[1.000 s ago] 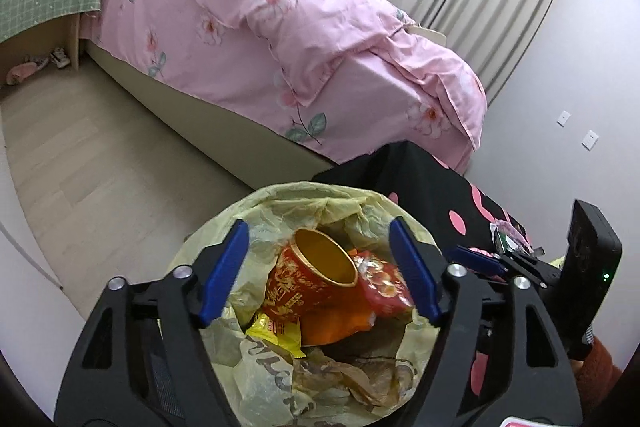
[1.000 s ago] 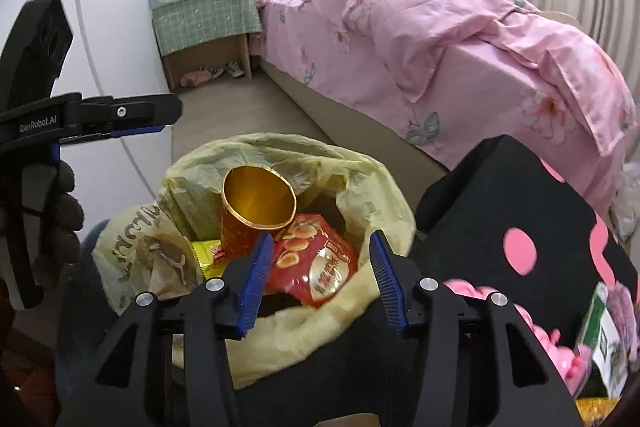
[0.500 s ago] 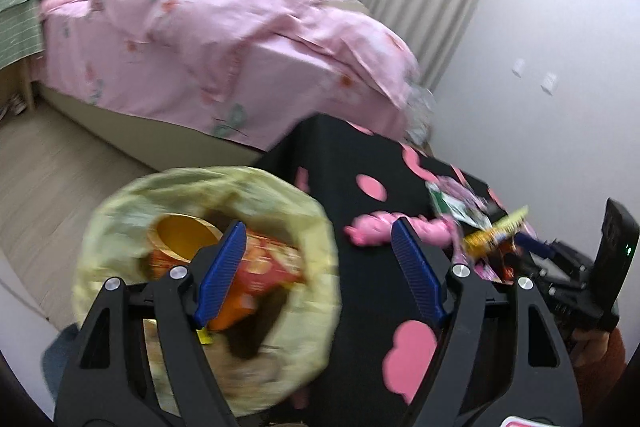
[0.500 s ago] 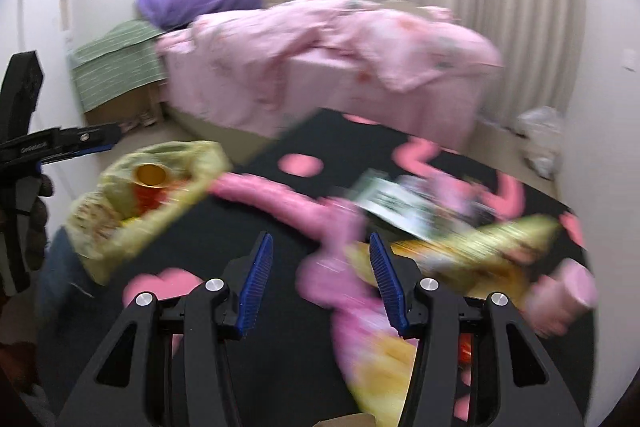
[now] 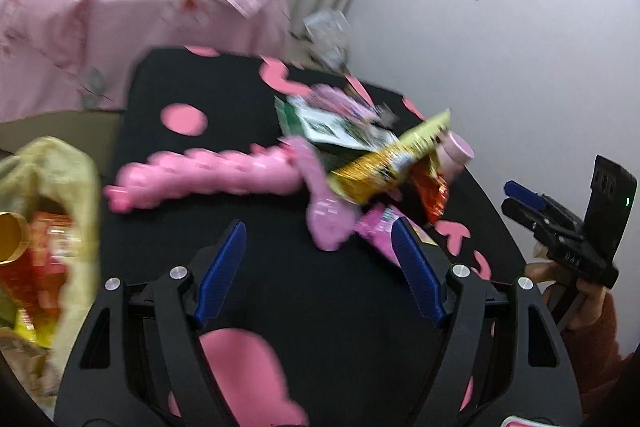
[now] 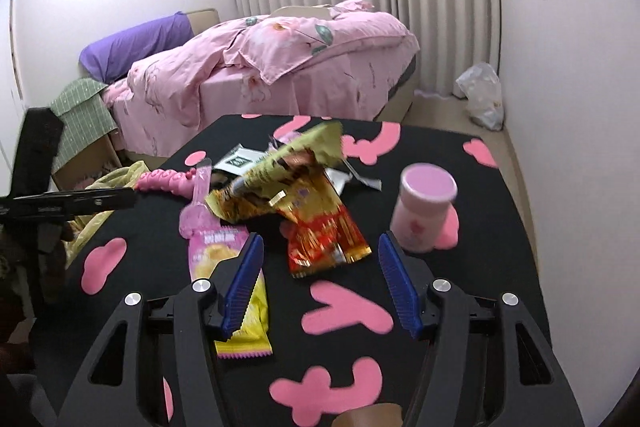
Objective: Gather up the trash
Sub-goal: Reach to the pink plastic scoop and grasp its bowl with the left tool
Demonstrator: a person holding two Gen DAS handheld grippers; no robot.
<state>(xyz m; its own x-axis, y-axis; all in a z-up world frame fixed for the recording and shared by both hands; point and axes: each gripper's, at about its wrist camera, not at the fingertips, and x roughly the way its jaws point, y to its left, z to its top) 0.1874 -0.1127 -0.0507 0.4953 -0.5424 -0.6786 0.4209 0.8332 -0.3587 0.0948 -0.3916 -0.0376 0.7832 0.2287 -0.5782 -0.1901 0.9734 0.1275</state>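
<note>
Several wrappers lie on a black table with pink shapes: a yellow-gold snack bag, a red-gold wrapper, a pink-and-yellow packet. A pink cup stands at the right. My right gripper is open and empty, just short of the red-gold wrapper. My left gripper is open and empty over the table, short of the pile. The yellow trash bag, holding a gold cup and red packets, is at the left edge.
A pink beaded toy and a clear pink brush lie by the wrappers. A black-and-white leaflet lies behind. A bed with pink bedding stands beyond the table. A clear plastic bag sits by the far wall.
Both grippers have swung right, from over the trash bag to over the table and the wrappers. Both stay open and empty.
</note>
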